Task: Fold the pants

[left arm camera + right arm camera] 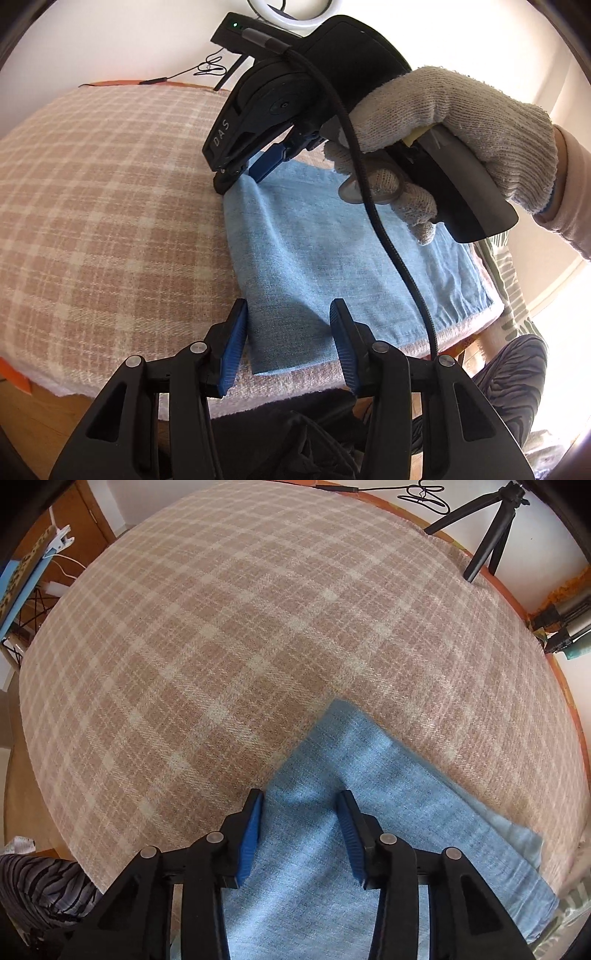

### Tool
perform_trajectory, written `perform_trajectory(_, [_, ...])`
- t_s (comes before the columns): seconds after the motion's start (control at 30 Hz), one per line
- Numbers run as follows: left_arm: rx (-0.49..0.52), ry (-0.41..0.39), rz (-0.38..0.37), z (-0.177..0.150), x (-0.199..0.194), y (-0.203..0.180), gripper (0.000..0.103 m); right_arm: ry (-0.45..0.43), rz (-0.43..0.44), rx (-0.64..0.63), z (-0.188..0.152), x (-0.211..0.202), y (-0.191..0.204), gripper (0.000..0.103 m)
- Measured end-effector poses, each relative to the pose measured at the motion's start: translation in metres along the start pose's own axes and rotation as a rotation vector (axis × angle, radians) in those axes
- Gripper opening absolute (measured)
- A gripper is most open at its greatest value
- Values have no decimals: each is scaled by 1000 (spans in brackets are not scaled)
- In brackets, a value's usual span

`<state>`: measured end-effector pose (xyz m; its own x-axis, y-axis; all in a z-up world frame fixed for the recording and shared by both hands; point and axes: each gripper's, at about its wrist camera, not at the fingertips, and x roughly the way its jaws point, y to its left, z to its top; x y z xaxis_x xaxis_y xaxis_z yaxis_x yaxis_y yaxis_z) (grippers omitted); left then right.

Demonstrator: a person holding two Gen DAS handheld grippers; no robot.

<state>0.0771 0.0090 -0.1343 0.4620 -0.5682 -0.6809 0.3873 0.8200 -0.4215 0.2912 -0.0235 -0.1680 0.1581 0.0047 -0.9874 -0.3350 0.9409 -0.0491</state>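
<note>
Light blue pants [314, 251] lie folded into a flat rectangle on a beige plaid blanket [110, 206]. My left gripper [290, 332] is open just above the pants' near left corner, holding nothing. My right gripper [247, 173], held by a gloved hand [461, 122], is at the pants' far left corner. In the right wrist view the right gripper [301, 823] is open over the folded pants [369, 794], with no cloth between its blue pads [251, 830].
The plaid blanket [240, 646] covers the table. A black tripod [491, 535] and cables stand at the far edge. A black device with a green light [236, 33] sits at the back. Patterned fabric [517, 369] lies by the near right edge.
</note>
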Motion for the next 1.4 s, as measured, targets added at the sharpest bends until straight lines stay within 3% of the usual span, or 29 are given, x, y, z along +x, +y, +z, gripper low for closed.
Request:
perform_trajectory(0.13, [-40, 36, -14, 0, 10, 3, 39, -31, 40, 30, -8, -6, -10, 27])
perform_trajectory(0.2, [-40, 20, -20, 2, 10, -1, 24, -46, 84, 68, -13, -12, -23, 21])
perform_trajectory(0.27, [-49, -13, -53, 4, 4, -3, 17, -47, 114, 78, -17, -15, -28, 20])
perform_trajectory(0.33, [-23, -48, -54, 6, -1, -12, 16, -39, 113, 82, -21, -20, -36, 26])
perform_trajectory(0.37, [-6, -63, -52, 7, -3, -16, 16, -29, 120, 87, -21, -21, -38, 39])
perform_trajectory(0.4, [9, -76, -53, 8, -5, -21, 16, -15, 126, 88, -23, -24, -39, 43])
perform_trajectory(0.67, [76, -107, -62, 15, -3, -40, 15, 41, 94, 10, -19, -20, -15, 53])
perform_trajectory(0.7, [73, -108, -65, 16, -2, -41, 15, 36, 80, 4, -21, -19, -14, 52])
perform_trajectory(0.77, [69, -107, -73, 16, -2, -43, 15, 19, 51, -18, -26, -20, -15, 35])
perform_trajectory(0.93, [78, -103, -100, 21, -3, -58, 15, -83, 129, 49, -50, -51, -45, 11])
perform_trajectory(1.4, [238, -120, -241, 49, -7, -153, 15, -393, 324, 292, -129, -140, -147, 5])
